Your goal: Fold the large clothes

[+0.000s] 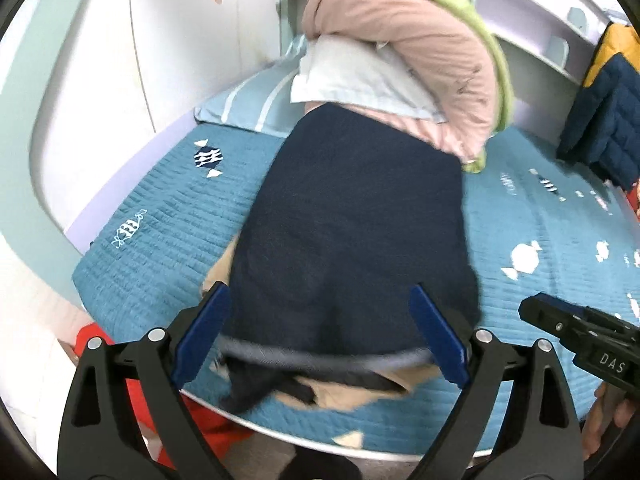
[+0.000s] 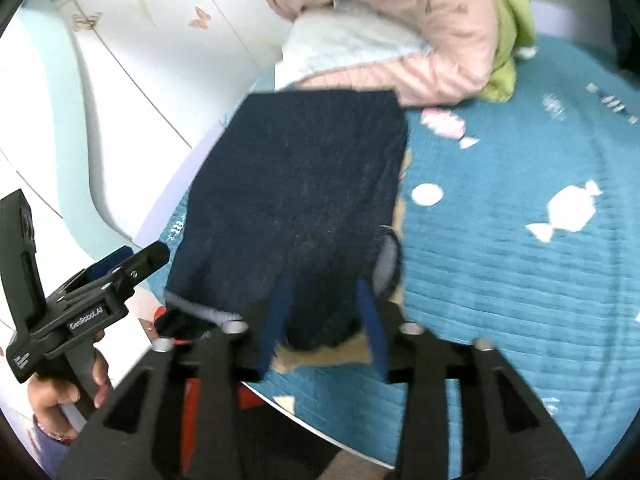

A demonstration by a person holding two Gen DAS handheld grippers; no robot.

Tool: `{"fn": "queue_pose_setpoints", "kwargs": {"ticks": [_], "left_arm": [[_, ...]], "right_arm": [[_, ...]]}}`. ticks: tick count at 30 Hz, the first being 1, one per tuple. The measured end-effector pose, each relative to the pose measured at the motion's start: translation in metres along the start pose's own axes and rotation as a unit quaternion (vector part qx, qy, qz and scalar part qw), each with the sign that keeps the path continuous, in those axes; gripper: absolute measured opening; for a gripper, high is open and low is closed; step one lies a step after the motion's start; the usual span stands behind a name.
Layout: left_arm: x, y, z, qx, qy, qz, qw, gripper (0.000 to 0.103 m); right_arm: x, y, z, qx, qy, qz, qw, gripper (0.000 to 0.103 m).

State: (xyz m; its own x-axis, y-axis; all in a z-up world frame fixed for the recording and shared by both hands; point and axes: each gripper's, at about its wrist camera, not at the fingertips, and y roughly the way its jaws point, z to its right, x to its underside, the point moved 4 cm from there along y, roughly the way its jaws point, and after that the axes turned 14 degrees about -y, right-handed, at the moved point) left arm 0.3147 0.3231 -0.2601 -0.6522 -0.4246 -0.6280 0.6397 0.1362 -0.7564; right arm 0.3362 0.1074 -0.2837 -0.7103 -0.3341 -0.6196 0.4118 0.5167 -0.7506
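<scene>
A dark navy garment (image 1: 352, 216) lies folded lengthwise on the teal quilted bed (image 1: 168, 216), with a tan garment (image 1: 352, 394) showing under its near end. My left gripper (image 1: 320, 312) is open wide, its blue pads on either side of the garment's near hem and grey band. In the right wrist view the navy garment (image 2: 296, 200) runs away from me. My right gripper (image 2: 324, 308) is open, its pads over the garment's near right corner. The left gripper (image 2: 116, 276) shows at the left, held by a hand.
A pink padded coat (image 1: 420, 40), a white pillow (image 1: 352, 76) and green cloth (image 1: 496, 52) are piled at the head of the bed. A navy and yellow jacket (image 1: 604, 112) lies at the right. Red cloth (image 1: 200, 416) sits below the bed's near edge. A white wall lies to the left.
</scene>
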Motion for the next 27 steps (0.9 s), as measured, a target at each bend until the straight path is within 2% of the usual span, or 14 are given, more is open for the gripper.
{"fn": "queue_pose_setpoints", "kwargs": {"ticks": [2,5,10,18,23,27], "left_arm": [[0.01,-0.022,0.009,0.0,-0.002,0.008,1.0,0.096],[0.027,-0.059,0.024,0.001,-0.017,0.012,0.9998,0.096],[0.044,-0.118,0.053,0.015,-0.012,0.042,0.999,0.098],[0.065,-0.199,0.096,0.003,0.033,0.111,0.9933,0.098],[0.077,-0.242,0.112,0.03,0.028,0.137,0.9897,0.098],[0.084,-0.269,0.125,0.031,0.048,0.167,0.9843,0.098]], "right_arm": [[0.004,-0.025,-0.004,0.032,-0.018,0.01,0.999,0.07],[0.016,-0.063,-0.006,0.066,-0.035,0.026,0.997,0.082],[0.034,-0.118,-0.004,0.09,-0.036,0.06,0.993,0.093],[0.05,-0.211,-0.017,0.129,-0.05,0.131,0.982,0.095],[0.061,-0.259,-0.025,0.149,-0.06,0.168,0.973,0.095],[0.069,-0.289,-0.034,0.154,-0.068,0.191,0.967,0.095]]}}
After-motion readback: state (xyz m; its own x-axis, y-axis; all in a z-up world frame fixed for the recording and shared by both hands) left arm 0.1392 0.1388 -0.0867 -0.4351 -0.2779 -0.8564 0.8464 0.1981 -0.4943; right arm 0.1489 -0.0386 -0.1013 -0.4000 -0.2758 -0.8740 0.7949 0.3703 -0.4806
